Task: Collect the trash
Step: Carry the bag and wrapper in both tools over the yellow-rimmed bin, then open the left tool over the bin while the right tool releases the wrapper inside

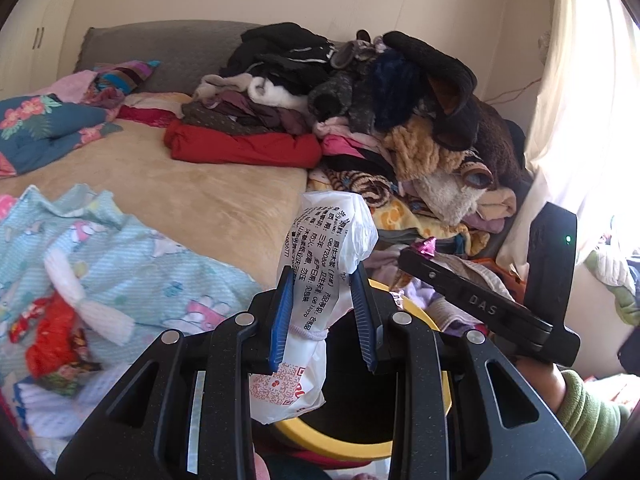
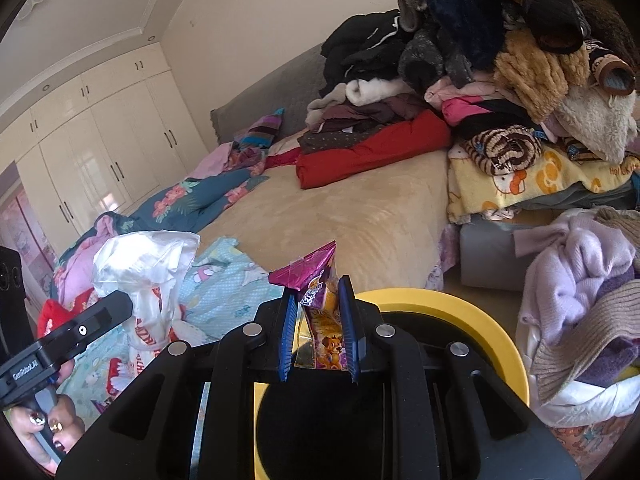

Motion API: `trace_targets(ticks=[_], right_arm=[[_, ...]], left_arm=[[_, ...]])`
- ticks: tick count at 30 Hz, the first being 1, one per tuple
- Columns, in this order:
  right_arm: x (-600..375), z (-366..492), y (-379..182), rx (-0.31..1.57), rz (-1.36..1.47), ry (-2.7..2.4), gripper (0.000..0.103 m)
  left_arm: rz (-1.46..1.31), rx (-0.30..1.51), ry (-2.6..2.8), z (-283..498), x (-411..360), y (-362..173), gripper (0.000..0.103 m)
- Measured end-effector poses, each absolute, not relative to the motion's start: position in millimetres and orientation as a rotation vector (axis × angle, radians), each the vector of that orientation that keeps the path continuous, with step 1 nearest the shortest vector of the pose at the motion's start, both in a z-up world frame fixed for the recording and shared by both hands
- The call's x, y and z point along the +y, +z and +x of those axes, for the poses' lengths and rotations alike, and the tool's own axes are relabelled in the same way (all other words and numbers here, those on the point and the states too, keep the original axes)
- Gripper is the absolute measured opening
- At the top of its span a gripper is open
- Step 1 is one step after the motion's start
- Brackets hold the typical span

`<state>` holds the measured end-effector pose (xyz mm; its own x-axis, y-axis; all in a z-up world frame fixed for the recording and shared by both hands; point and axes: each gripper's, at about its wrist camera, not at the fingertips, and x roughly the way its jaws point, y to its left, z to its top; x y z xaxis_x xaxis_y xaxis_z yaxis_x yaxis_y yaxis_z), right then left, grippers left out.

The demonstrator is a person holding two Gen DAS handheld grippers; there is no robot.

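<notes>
My left gripper [image 1: 324,312] is clamped on a crumpled white plastic wrapper printed with black text [image 1: 320,280]; my right gripper [image 2: 318,328] is pinched on a small purple foil snack packet [image 2: 320,316]. Both hang at the lower centre of their views, over the round yellow-rimmed bin with a black liner [image 2: 472,312]. To drop cleanly, I judge each piece should sit over the dark opening before I part the fingers, the long wrapper first so it does not drape on the rim. The tan bedspread [image 1: 180,184] at centre is open; the pile of knitwear [image 2: 580,280] at right crowds the rim.
</notes>
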<state>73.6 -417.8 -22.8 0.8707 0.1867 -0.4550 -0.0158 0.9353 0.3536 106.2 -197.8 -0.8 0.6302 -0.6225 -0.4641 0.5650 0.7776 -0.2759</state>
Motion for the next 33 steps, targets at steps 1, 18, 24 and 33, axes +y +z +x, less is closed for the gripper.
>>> trace_targets(ticks=[1, 18, 24, 33], right_arm=[[-421, 74, -25, 0.509, 0.354, 0.103, 0.020], [-445, 83, -54, 0.595, 0.421, 0.076, 0.048], [-440, 81, -56, 0.596, 0.428, 0.056, 0.061], [-409, 71, -19, 0.534, 0.374, 0.068, 0.079]], left_arm=[[-0.105, 0.580, -0.687, 107, -203, -5, 0.022], [-0.175, 0.760, -0.685, 142, -218, -52, 0.073], [-0.113, 0.704, -0.641, 133, -207, -37, 0.091], [-0.043, 0.619, -0.534, 111, -173, -13, 0.092]])
